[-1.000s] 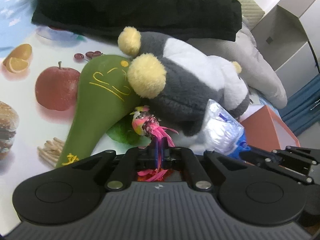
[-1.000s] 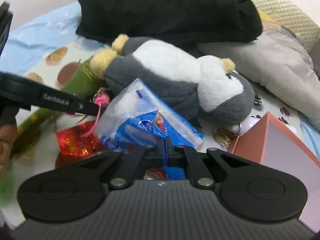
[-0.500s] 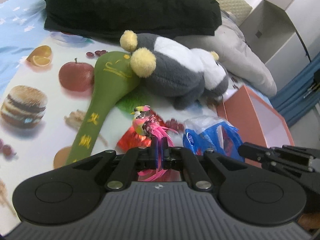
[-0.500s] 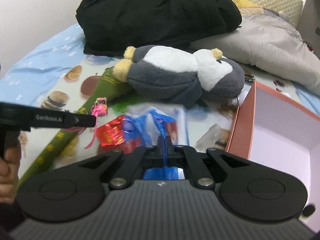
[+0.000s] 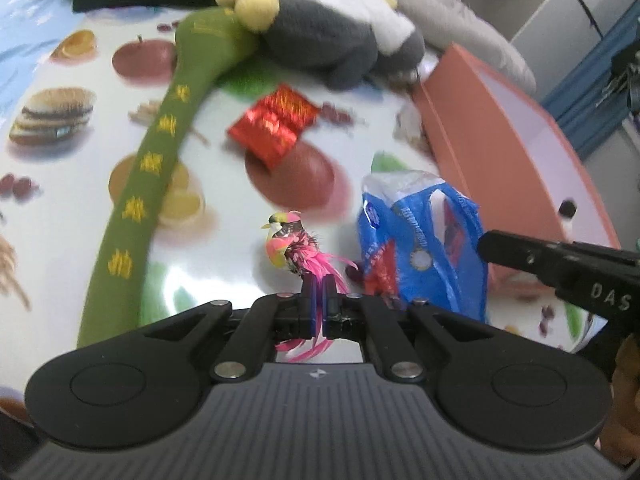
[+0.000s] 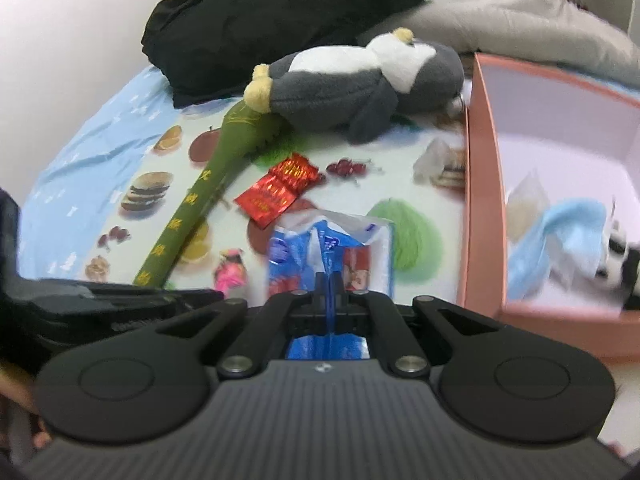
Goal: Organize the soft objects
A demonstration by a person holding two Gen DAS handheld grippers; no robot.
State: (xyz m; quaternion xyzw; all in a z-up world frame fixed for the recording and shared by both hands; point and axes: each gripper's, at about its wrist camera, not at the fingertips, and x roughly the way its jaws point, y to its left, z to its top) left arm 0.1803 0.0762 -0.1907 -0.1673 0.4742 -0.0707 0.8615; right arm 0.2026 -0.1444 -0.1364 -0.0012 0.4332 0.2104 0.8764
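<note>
The feathered bird [image 5: 291, 243] is pinched by its pink tail in the left gripper [image 5: 319, 286], fingers pressed together on the feathers, and is held above the printed mat [image 5: 72, 184]. It looks featherweight and fragile, so the tail is probably a risky hold; the body would likely be safer. The blue plastic bag [image 6: 329, 252] is pinched at a fold by the right gripper [image 6: 329, 280], just beside the pink box [image 6: 478, 184]. It's thin, crinkly and floppy, probably slippery too, so a bunched edge should grip best. The penguin plush [image 6: 352, 80] is lying untouched further back.
</note>
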